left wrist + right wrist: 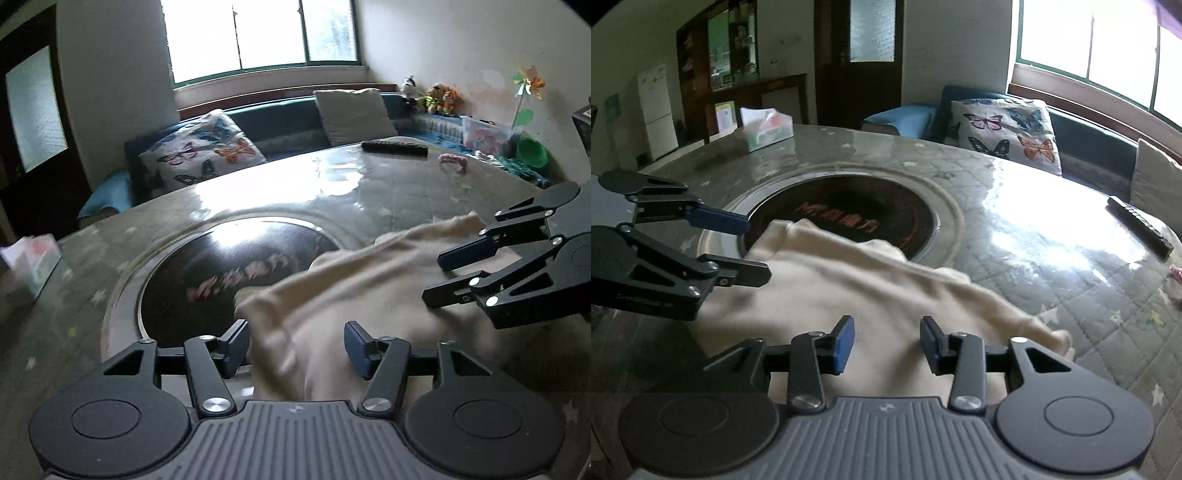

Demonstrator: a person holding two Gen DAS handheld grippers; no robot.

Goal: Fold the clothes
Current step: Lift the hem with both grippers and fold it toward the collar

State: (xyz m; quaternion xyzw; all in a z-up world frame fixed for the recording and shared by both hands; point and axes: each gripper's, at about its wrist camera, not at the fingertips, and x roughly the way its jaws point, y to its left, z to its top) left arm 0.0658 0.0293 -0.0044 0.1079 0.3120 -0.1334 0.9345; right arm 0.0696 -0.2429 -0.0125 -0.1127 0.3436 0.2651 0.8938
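Cloth is what this job turns on: a cream garment (354, 280) lies rumpled on the counter (369, 188), its far edge draped over the dark round inset (229, 258). It looks light, limp and prone to sagging, so a pinch at a hem or corner would likely serve best. The left claw (295, 349) stands parted with fabric between its pads but not pinched. The right claw (886, 341) is likewise apart above the cloth, gripping nothing.
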